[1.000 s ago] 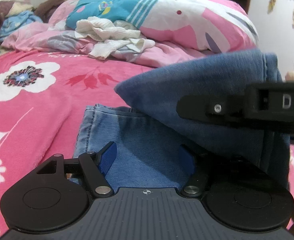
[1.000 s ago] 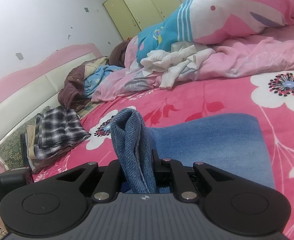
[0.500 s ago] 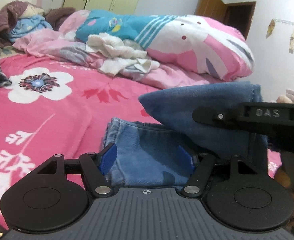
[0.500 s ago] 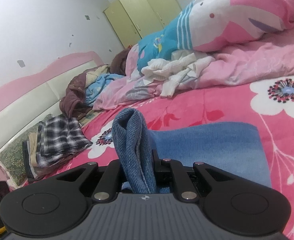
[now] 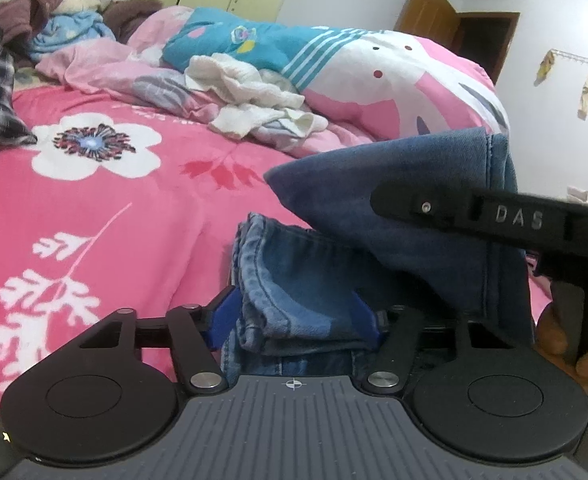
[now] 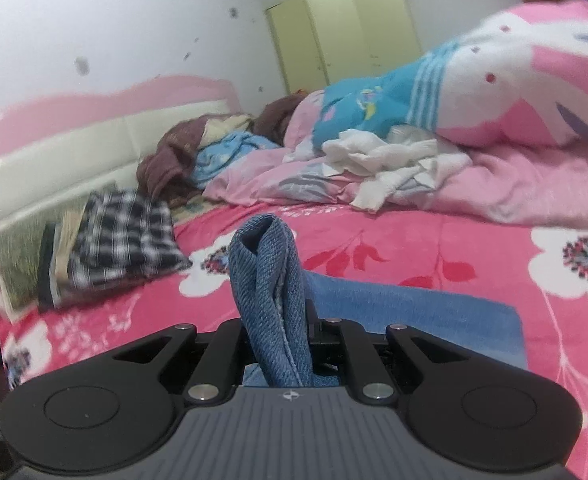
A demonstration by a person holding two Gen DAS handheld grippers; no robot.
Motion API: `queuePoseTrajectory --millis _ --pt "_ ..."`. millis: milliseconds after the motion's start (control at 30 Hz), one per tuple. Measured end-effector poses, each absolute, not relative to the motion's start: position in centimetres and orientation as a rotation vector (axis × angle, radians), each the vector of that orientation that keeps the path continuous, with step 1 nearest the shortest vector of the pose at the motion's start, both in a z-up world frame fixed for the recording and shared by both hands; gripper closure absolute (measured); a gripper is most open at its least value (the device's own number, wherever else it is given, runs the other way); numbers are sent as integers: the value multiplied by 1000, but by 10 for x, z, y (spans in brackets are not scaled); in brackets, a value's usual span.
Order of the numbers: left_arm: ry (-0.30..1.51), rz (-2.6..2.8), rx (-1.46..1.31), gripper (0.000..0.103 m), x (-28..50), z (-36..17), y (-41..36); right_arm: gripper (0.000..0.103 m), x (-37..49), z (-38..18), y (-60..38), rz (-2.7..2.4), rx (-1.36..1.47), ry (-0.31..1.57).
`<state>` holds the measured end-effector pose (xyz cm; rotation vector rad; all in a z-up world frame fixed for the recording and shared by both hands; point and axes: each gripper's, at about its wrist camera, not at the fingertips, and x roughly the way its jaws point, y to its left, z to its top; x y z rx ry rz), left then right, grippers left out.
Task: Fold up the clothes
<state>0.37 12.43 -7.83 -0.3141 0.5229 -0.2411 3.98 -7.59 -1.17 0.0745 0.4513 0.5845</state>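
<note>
Denim fills the lower middle of the left wrist view: the jeans (image 5: 302,280) lie on the pink flowered bedspread (image 5: 105,220), and a hemmed end is bunched between the blue pads of the left hand-held gripper (image 5: 294,320). Its jaws have just been closing and now stand about half apart with the cloth gathered between them, the pads touching the bunch on both sides. To the right, the right hand-held gripper (image 5: 494,220) crosses the frame sideways, a darker fold of the same jeans raised over it; a hand (image 5: 570,344) grips its handle at the edge. Behind, a white garment (image 5: 253,100) lies crumpled against a pink and teal duvet (image 5: 354,64).

In the right wrist view, the right hand-held gripper (image 6: 281,344) is nearly closed, clamped on a doubled fold of jeans (image 6: 269,280) that stands upright between its fingers. The rest of the denim spreads flat on the bedspread (image 6: 414,248) to the right. A folded plaid garment (image 6: 121,236) rests near the headboard (image 6: 73,152), well apart.
</note>
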Motion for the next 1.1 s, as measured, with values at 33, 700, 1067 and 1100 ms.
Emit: queuePoseTrajectory --millis 33,700,1067,1100 --pt "522 -243 -313 48 4 -79 124 93 38 -12 -74 585 54 448" --pt "503 -232 -192 76 9 -84 93 93 38 9 -90 538 44 342" --pt "569 -270 -438 74 16 -89 130 93 24 -24 -34 586 -272 336" --pt "571 -273 -460 74 16 -89 133 93 24 -24 -34 592 -273 340"
